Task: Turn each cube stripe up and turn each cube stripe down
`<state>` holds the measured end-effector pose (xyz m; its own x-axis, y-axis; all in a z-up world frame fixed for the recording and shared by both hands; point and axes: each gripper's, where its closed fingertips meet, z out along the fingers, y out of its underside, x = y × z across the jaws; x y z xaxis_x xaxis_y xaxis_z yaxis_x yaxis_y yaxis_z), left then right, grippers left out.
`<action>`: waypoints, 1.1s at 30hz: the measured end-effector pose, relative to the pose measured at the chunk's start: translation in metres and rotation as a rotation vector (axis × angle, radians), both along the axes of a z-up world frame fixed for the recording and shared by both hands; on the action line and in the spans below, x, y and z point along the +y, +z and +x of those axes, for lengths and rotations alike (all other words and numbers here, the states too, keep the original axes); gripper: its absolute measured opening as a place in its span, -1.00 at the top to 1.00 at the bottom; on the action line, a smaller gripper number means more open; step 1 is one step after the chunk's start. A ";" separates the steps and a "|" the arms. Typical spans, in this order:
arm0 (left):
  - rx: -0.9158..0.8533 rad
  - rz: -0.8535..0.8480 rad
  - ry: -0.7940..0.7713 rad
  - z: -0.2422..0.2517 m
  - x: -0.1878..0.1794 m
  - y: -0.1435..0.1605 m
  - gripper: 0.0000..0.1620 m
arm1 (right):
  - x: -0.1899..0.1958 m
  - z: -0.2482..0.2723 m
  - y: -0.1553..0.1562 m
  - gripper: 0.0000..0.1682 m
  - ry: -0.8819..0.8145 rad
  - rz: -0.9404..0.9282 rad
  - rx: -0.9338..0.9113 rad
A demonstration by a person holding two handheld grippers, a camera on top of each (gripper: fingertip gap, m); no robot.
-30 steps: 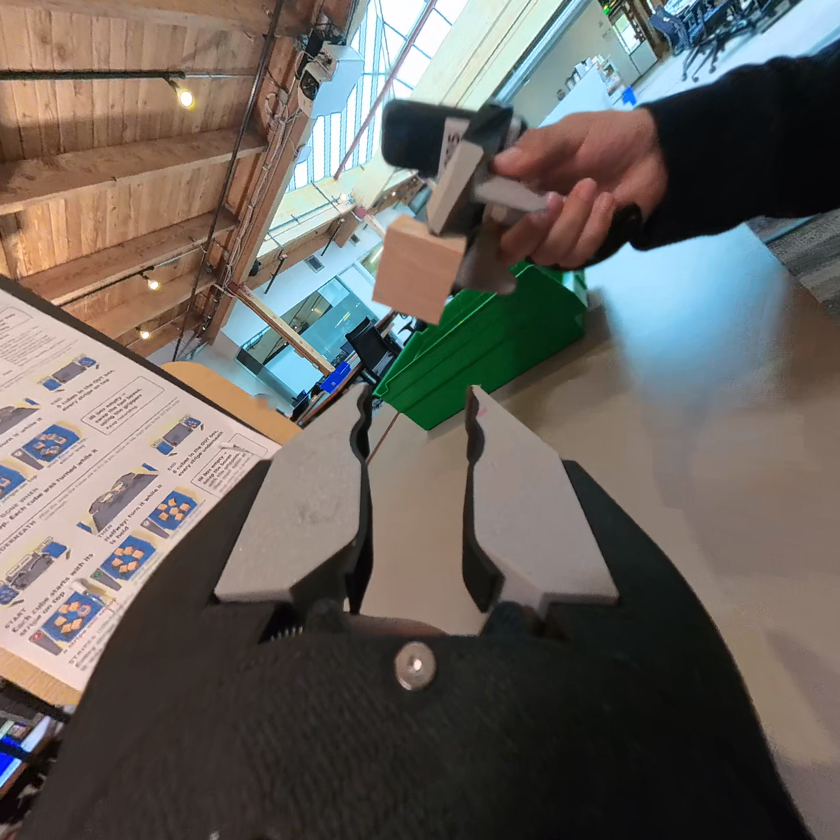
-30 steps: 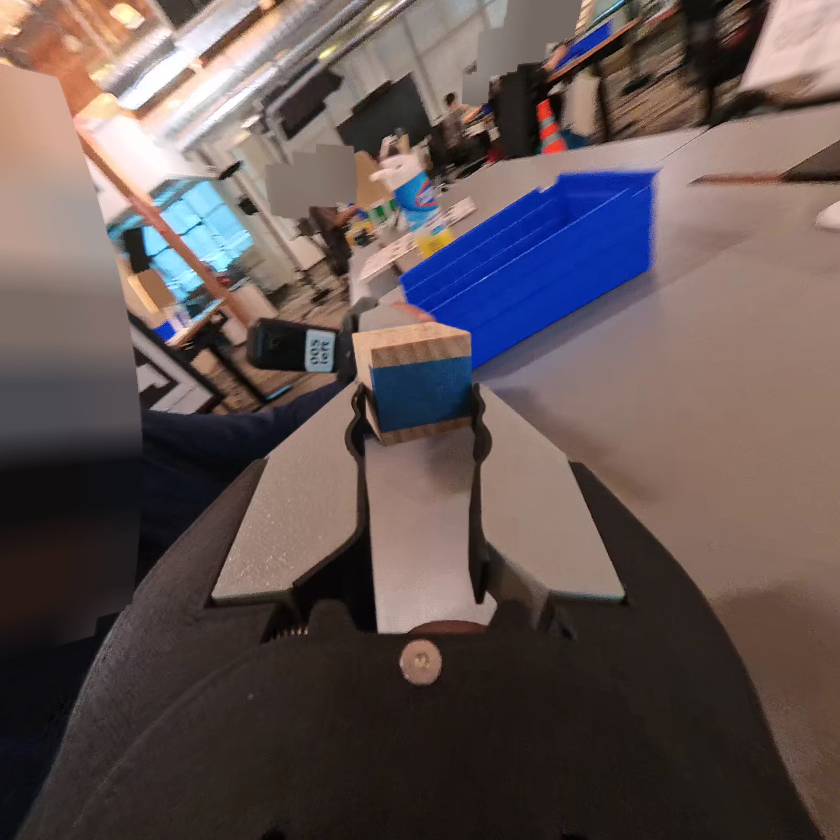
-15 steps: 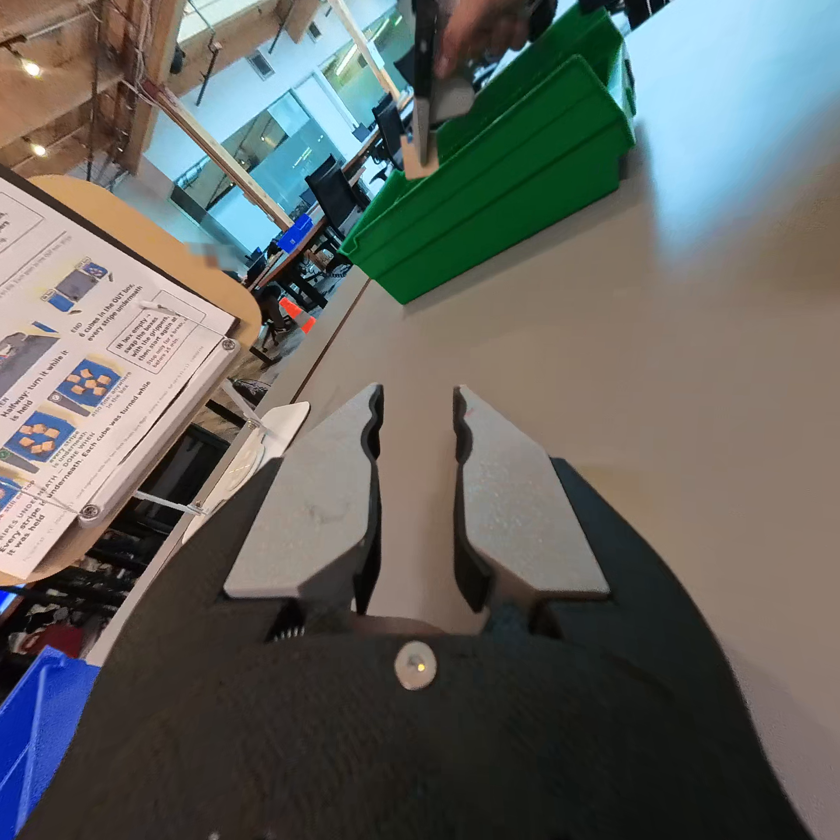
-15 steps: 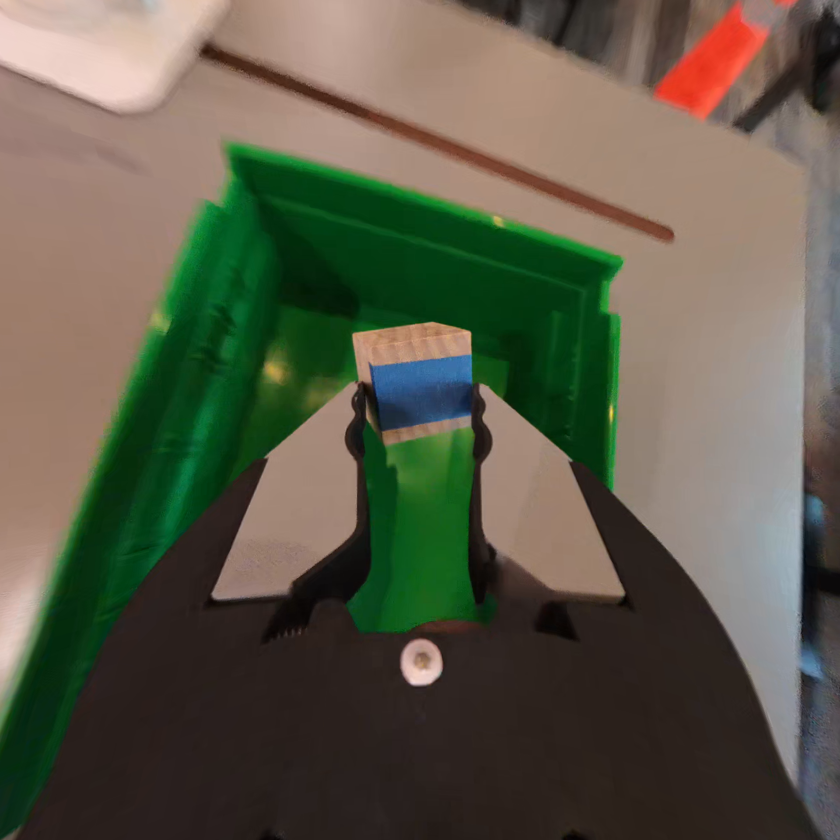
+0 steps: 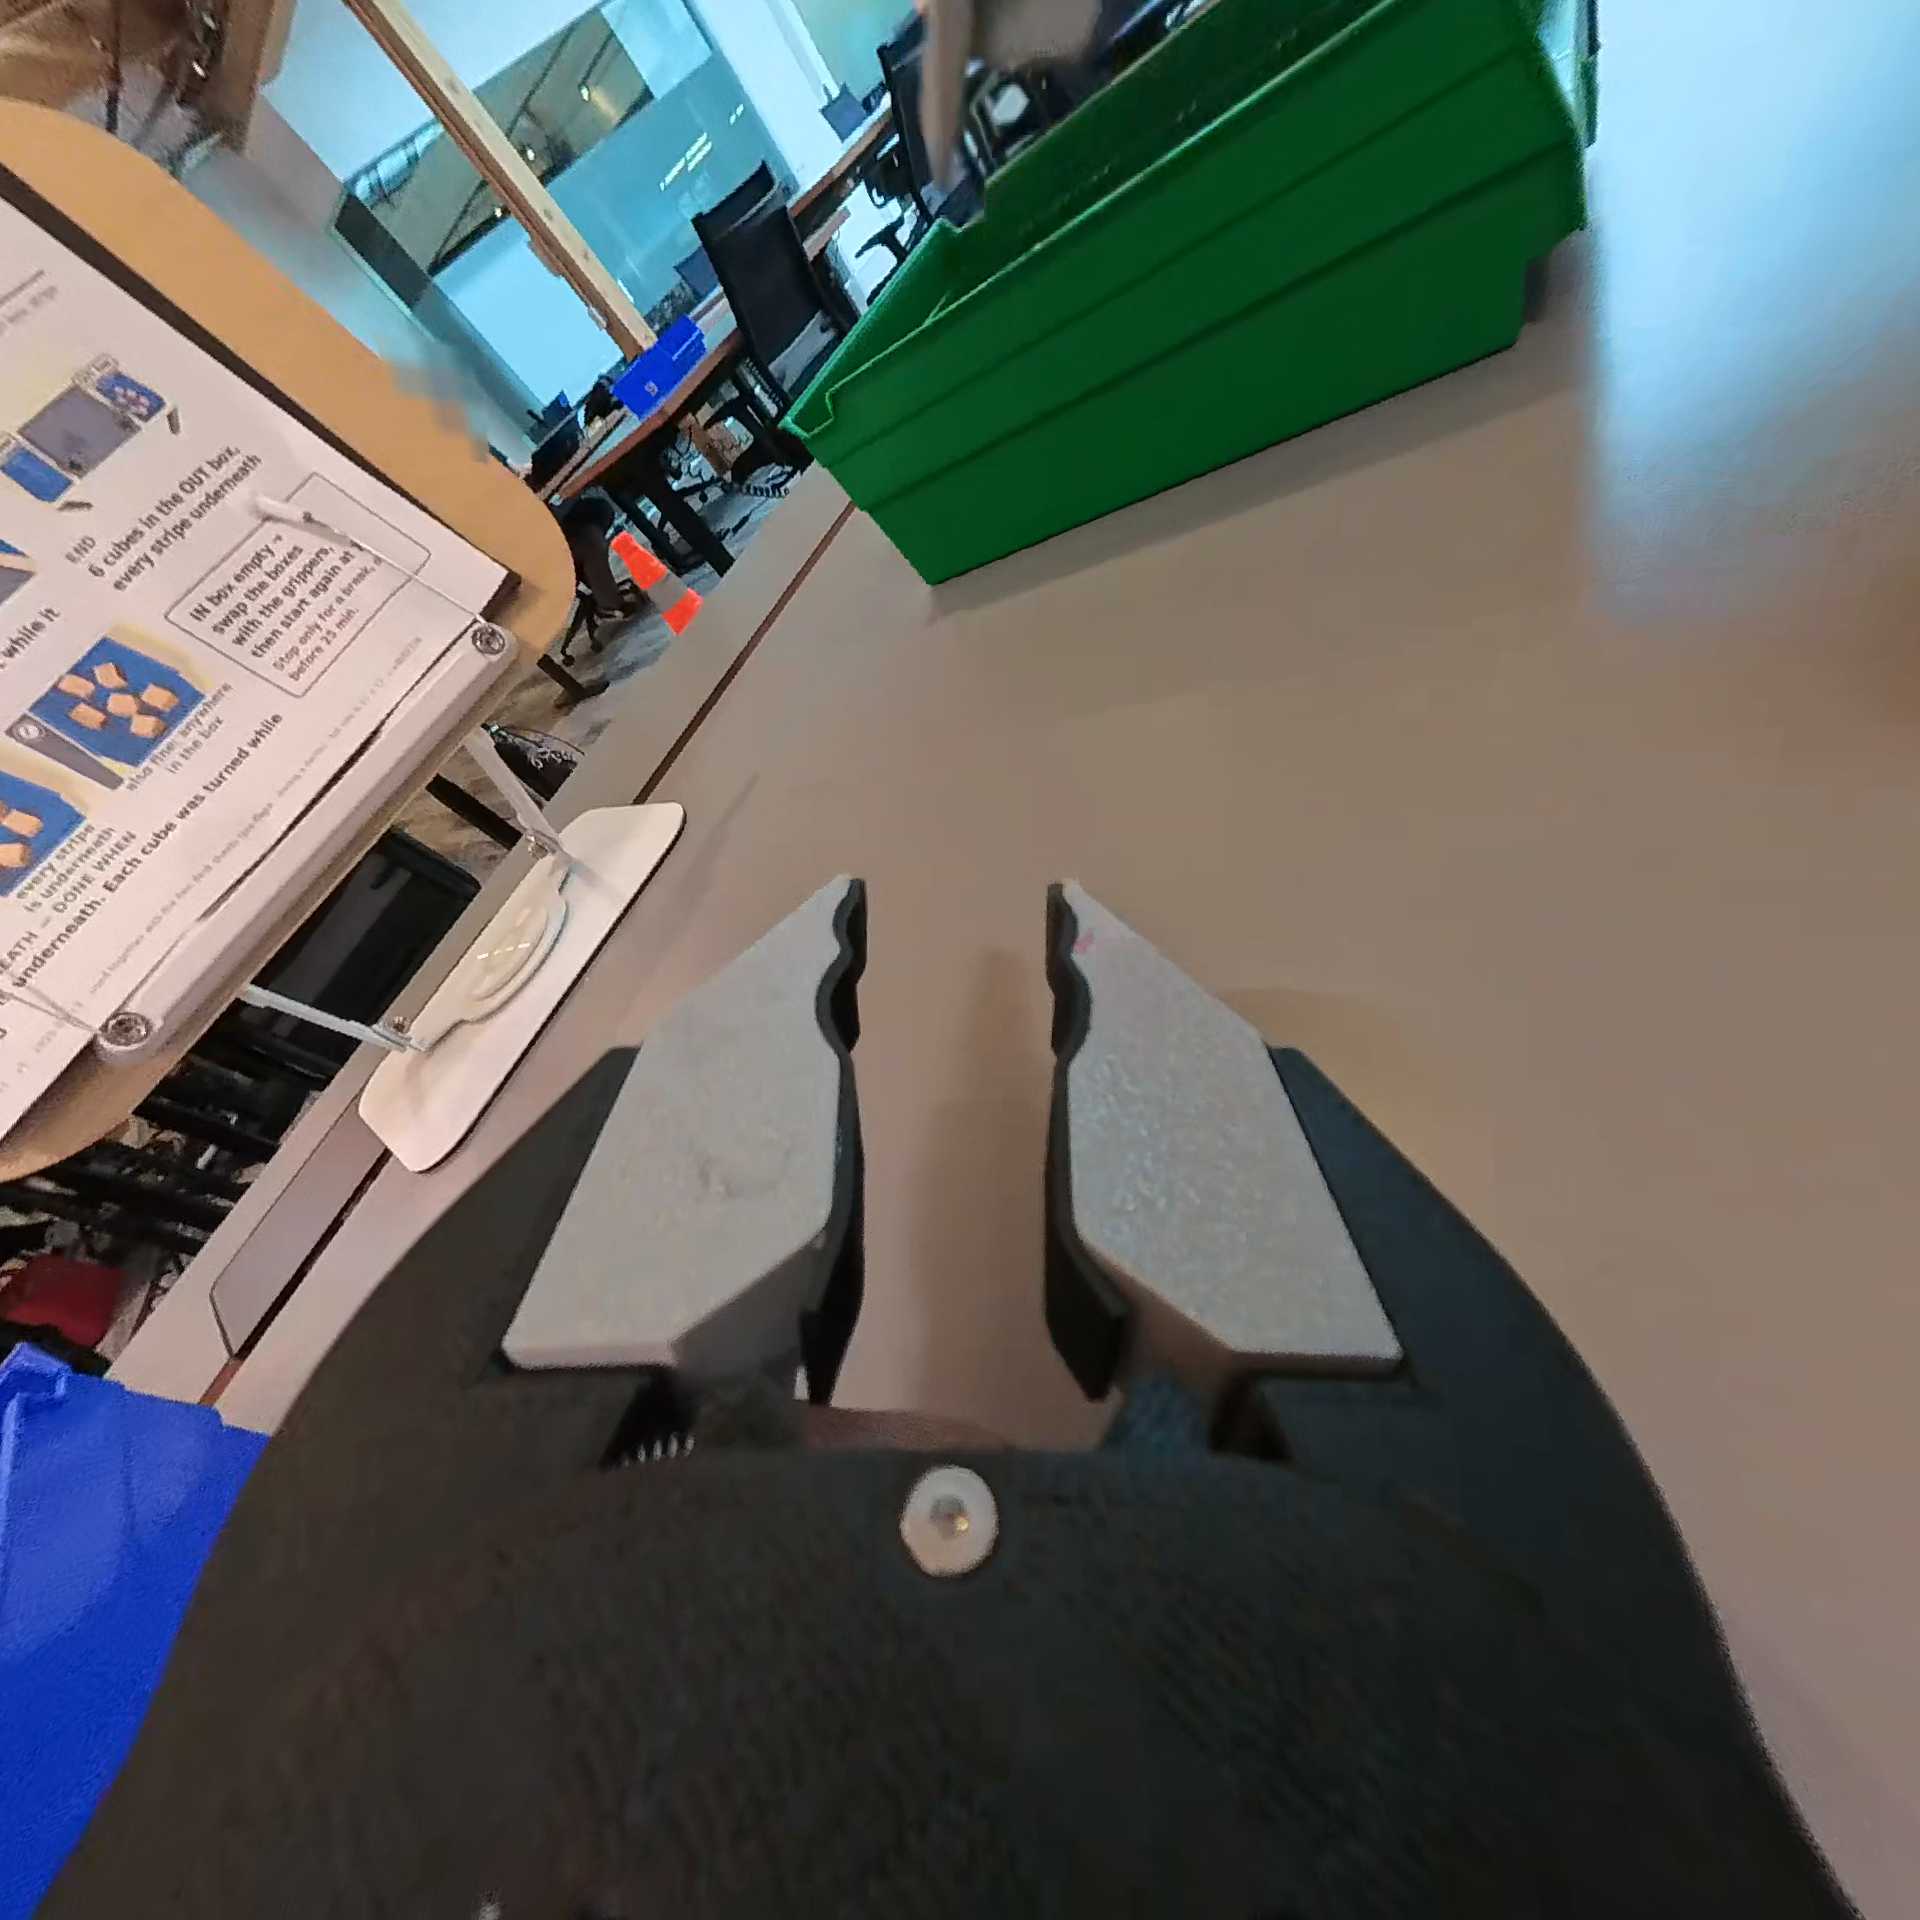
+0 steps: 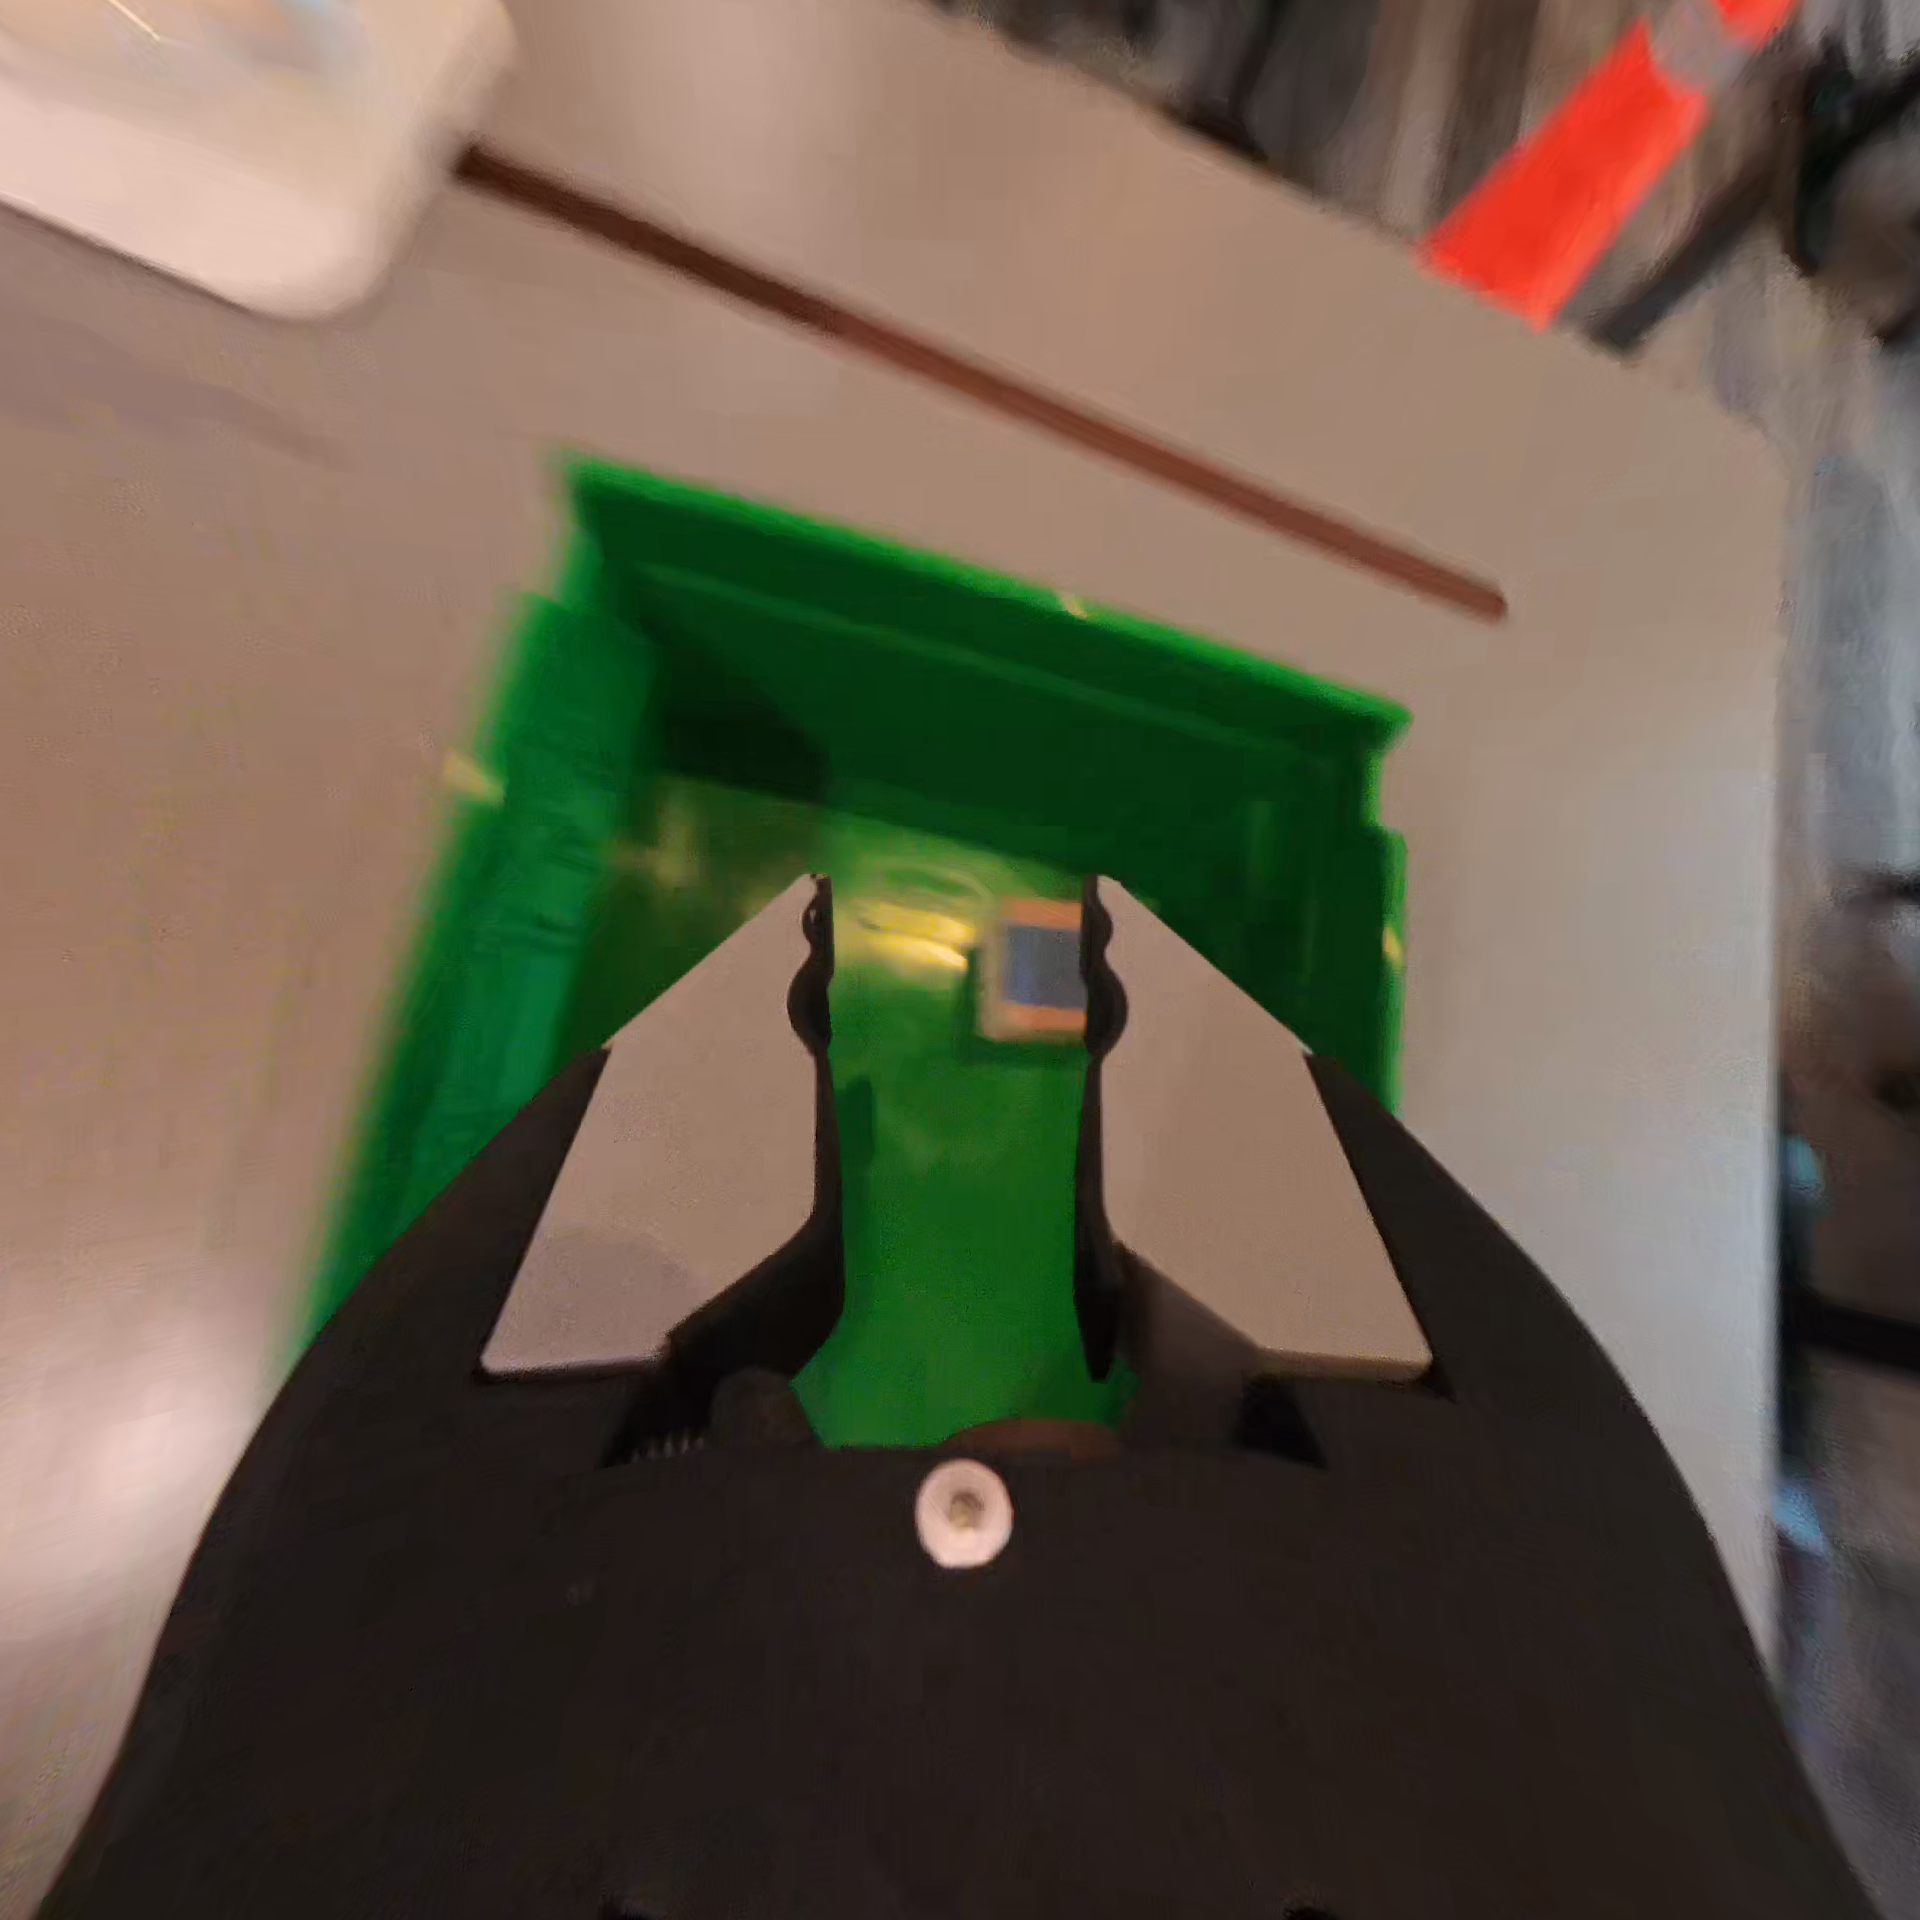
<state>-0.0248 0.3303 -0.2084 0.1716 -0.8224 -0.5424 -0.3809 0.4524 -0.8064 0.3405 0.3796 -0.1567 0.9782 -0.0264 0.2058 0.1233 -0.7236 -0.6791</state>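
Observation:
In the right wrist view a wooden cube (image 6: pixel 1034 982) with a blue stripe facing the camera lies on the floor of the green bin (image 6: pixel 520 935), seen from above. My right gripper (image 6: pixel 951 904) is open and empty, held above the bin with the cube just inside its right fingertip line. In the left wrist view my left gripper (image 5: pixel 951 914) is open and empty, low over the grey table (image 5: pixel 1351 831). The green bin (image 5: pixel 1195 343) stands far ahead of it, at the back right. The picture in the right wrist view is blurred.
An instruction board (image 5: pixel 208 675) on a white-footed stand (image 5: pixel 520 977) stands at the left. A blue bin corner (image 5: pixel 83 1558) shows at the lower left. An orange cone (image 5: pixel 655 577) stands on the floor beyond the table edge.
My right gripper opened and let go of the cube, which now lies in the green bin. My left gripper tilted further down toward the table and opened a little wider.

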 end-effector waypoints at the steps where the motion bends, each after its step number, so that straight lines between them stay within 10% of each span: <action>1: 0.007 -0.007 0.005 0.000 0.001 -0.002 0.58 | 0.001 -0.031 0.020 0.47 0.063 0.080 0.055; 5: 0.042 -0.021 0.018 0.001 0.004 -0.012 0.57 | -0.016 -0.191 0.060 0.48 0.441 0.291 0.361; 10: 0.064 0.004 0.071 -0.003 0.009 -0.017 0.56 | -0.031 -0.307 -0.002 0.48 0.680 0.278 0.449; 15: 0.049 -0.072 0.104 -0.016 -0.002 -0.011 0.49 | -0.018 -0.311 -0.074 0.47 0.670 0.217 0.256; 20: -0.002 -0.182 0.215 -0.049 0.005 0.031 0.49 | -0.024 -0.316 -0.083 0.47 0.691 0.179 0.264; 26: -0.077 -0.253 0.513 -0.115 0.098 0.106 0.50 | -0.026 -0.322 -0.077 0.49 0.712 0.208 0.173; 33: 0.164 -0.509 0.881 -0.178 0.219 0.023 0.32 | -0.026 -0.320 -0.080 0.50 0.697 0.208 0.159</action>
<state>-0.2024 0.5488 -0.1856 0.7800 -0.5796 -0.2360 -0.5345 -0.4210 -0.7328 0.0200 0.3531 -0.2372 0.7997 0.5886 0.1185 0.3955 -0.3679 -0.8415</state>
